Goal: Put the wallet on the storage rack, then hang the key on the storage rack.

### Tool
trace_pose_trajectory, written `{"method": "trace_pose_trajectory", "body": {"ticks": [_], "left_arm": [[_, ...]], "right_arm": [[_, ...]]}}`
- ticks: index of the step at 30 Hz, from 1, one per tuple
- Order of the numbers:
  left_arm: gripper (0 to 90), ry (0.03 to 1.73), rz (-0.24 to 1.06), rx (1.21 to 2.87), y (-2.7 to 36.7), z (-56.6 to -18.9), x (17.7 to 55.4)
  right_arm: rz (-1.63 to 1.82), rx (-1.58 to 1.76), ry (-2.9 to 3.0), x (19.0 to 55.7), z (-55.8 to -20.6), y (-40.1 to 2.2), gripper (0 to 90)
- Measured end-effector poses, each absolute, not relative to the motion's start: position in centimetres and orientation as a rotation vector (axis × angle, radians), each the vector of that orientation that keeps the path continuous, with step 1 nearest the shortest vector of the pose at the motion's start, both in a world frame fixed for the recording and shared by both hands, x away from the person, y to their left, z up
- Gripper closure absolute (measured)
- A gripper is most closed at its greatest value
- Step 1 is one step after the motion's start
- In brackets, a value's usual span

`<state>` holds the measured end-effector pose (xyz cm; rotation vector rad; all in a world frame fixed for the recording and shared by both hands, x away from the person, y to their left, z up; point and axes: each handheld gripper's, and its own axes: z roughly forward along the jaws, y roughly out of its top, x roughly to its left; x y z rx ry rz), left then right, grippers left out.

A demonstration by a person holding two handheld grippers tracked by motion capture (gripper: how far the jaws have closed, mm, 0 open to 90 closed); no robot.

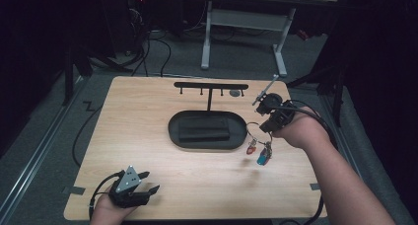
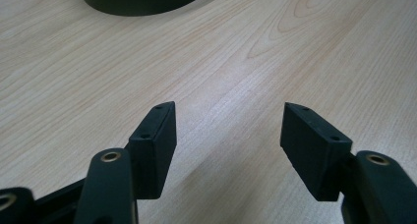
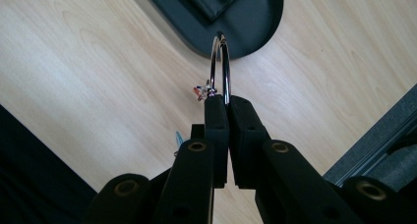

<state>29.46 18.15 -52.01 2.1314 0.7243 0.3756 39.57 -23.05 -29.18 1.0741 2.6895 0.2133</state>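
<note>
My left gripper [image 1: 148,181] rests on the table's [image 1: 98,136] near edge, jaws wide apart, empty. Right of the black tray [image 1: 173,131], my right gripper [image 3: 228,102] pinches a metal key ring [image 3: 221,62] tight and lifts it clear; keys [image 1: 260,153] dangle below. It's light, rigid, slick steel that will likely swing, so gripping the ring's rim suits best.

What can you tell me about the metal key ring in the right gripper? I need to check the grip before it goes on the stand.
The shiny silver metal key ring is a thin wire loop, pinched edge-on between the right gripper's black fingers, which are shut on its lower part. It hangs in the air above the light wooden table. Small red and blue tags dangle below it.
</note>
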Motion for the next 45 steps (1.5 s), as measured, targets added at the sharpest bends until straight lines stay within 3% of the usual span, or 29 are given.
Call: {"method": "trace_pose_trajectory", "body": {"ticks": [17,45], "left_arm": [[39.4,0.721,0.351,2.136,18.5,-52.2,29.6],[39.3,0.733,0.342,2.144,18.5,-52.5,29.4]], "right_arm": [[0.222,1.115,2.650,43.5,-28.1,-22.1,87.6],[0.334,1.259,2.591,51.1,-30.3,-22.7,87.5]]}}
